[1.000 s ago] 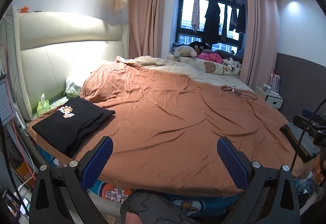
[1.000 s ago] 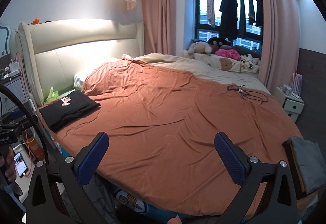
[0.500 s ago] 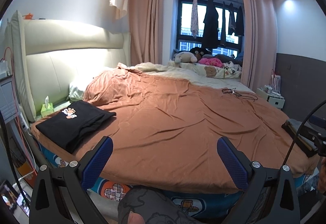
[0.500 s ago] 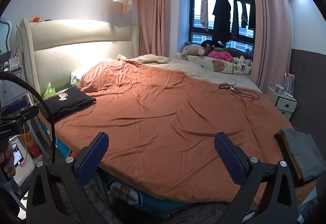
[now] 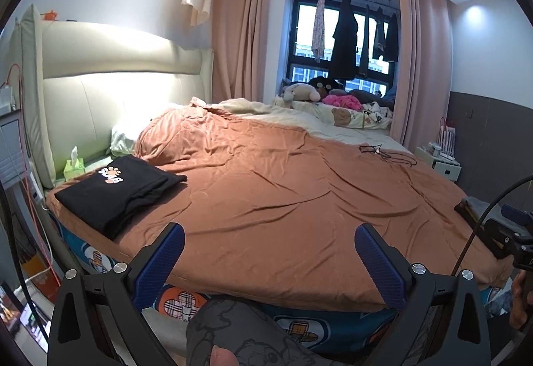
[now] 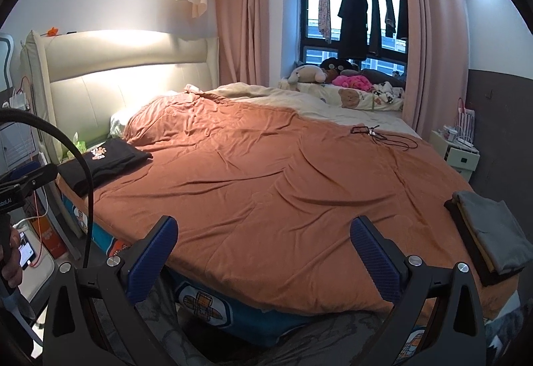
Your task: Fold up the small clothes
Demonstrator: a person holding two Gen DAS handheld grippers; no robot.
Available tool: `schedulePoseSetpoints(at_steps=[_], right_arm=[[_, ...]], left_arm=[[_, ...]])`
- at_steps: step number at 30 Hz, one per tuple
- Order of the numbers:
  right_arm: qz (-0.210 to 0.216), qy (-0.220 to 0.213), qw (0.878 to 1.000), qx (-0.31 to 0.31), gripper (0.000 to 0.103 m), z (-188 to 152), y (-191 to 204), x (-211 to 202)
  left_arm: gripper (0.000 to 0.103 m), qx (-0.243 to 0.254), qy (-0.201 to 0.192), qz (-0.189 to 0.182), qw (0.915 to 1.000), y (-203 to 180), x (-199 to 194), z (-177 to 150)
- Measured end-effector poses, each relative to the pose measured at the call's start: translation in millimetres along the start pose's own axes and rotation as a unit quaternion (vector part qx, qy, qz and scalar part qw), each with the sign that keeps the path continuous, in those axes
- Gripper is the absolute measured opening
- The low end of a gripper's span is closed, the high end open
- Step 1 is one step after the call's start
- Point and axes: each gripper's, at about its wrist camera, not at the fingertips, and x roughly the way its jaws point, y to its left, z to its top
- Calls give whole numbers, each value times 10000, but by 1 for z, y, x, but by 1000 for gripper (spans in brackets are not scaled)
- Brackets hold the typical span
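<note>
A folded black shirt point(image 5: 116, 189) with an orange and white print lies on the near left corner of the bed; it also shows in the right wrist view point(image 6: 103, 162). A stack of folded clothes point(image 6: 489, 239), grey on top, lies on the near right corner. My left gripper point(image 5: 266, 252) is open and empty, held off the bed's near edge. My right gripper point(image 6: 263, 246) is open and empty, also back from the near edge. Neither touches any cloth.
An orange-brown blanket point(image 5: 283, 186) covers the bed. A black cable point(image 5: 386, 154) lies at its far right. A green tissue box point(image 5: 74, 167) stands by the cream headboard point(image 5: 100, 99). Plush toys point(image 5: 299, 92) sit on the window ledge. A white nightstand point(image 6: 461, 152) stands at the right.
Both grippers have pulled back and away from the bed, so more of the bed edge and floor shows. Both stay open and empty. The clothes have not moved.
</note>
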Motion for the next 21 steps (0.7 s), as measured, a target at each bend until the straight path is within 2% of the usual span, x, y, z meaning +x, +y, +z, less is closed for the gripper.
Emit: schedulePoseSetpoints(at_steps=[21], right_arm=[[-75,-139,9999,-19,103,-13,-3,-14]], left_arm=[[103,31,-92,-38,9999,-1,-14,-1]])
